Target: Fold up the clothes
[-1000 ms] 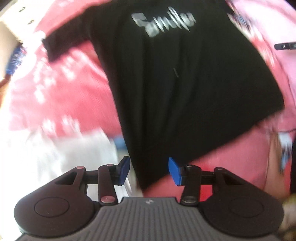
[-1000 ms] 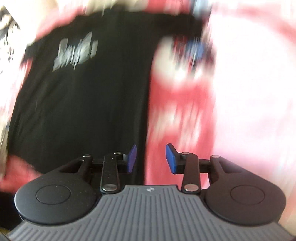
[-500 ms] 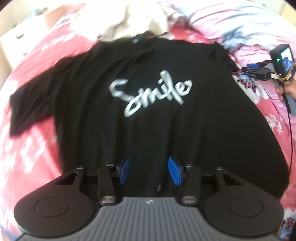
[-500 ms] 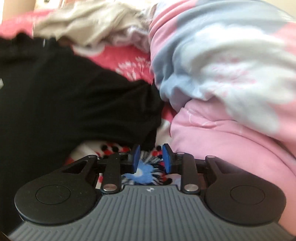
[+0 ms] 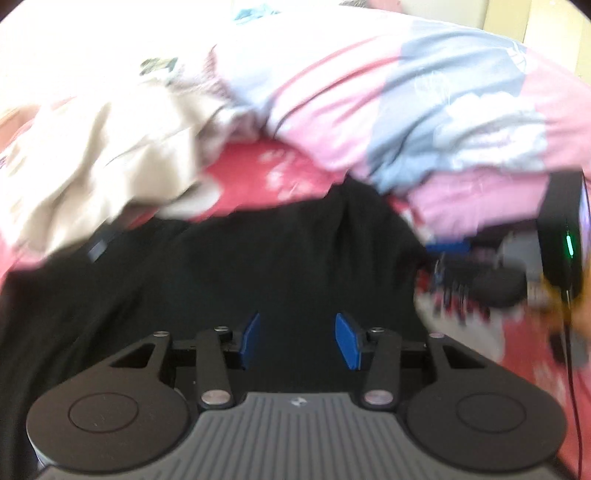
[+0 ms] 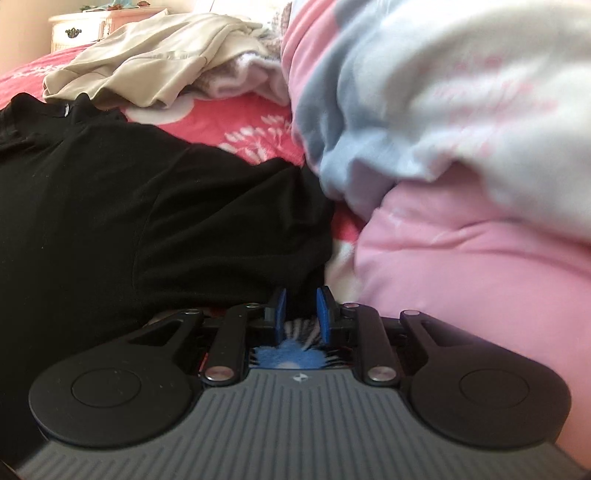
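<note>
Right gripper point(image 6: 301, 308) (closing) at black T-shirt point(image 6: 147, 206) sleeve

T-shirt point(image 6: 129, 206): black cloth – matt, soft
Quilt point(image 6: 461, 129): pink and blue cloth, smooth
Trousers point(image 6: 155, 62): beige cloth – creased
Right gripper point(image 6: 300, 314): matt black plastic, blue pads
Dresser point(image 6: 85, 31): painted wood

Sunlit red floral bed point(image 6: 236, 122), pale dresser point(image 6: 79, 31)

The left tool point(image 5: 297, 341) has swung down from above the black T-shirt point(image 5: 229, 280) to hover low by its collar end, the printed lettering now out of sight. The right tool point(image 6: 301, 314) has dropped to the shirt's sleeve point(image 6: 236, 229), its jaws closing.
</note>
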Demonstrator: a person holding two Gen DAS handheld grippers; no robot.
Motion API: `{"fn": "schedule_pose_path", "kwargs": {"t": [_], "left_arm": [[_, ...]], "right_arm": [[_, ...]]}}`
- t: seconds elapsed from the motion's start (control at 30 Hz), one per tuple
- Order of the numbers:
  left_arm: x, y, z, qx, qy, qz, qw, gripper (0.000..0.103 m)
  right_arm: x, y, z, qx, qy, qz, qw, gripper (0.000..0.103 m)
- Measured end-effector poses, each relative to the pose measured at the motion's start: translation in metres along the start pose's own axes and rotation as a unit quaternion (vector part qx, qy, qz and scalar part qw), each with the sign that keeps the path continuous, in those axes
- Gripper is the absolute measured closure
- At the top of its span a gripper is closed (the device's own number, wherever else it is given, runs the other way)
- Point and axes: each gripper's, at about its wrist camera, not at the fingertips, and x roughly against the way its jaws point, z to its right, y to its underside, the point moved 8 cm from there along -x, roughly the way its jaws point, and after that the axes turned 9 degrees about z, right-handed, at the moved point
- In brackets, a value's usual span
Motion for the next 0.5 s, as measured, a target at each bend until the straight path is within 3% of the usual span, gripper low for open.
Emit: {"fn": "schedule_pose_path", "kwargs": {"t": [0.1,0.2,0.3,0.43,0.5], "left_arm": [[-0.047,-0.011,0.006,-0.007,0.017,0.025,0.9995,0.057],[-0.080,-0.004,0.011,-0.014,0.003,0.016,0.9998,0.058],[-0.094,0.011,0.007,-0.033,-0.034,-0.012,0.9988,0.059],[-0.091,0.015,0.011,-0.042,-0.024,-0.002,0.9988,0.059],[-0.088,0.016,0.012,-0.041,-0.021,0.001,0.9989,0.059]], "right_arm": [[-0.003,0.006,-0.003,0.018,0.005,0.001,1.000,0.096],[-0.002,0.008,-0.005,0.042,0.016,0.003,0.999,0.103],[-0.001,0.017,-0.002,0.079,0.036,-0.019,0.996,0.103],[0.004,0.023,-0.003,0.115,0.047,-0.035,0.992,0.103],[0.009,0.016,-0.005,0.098,0.035,-0.019,0.994,0.103]]}}
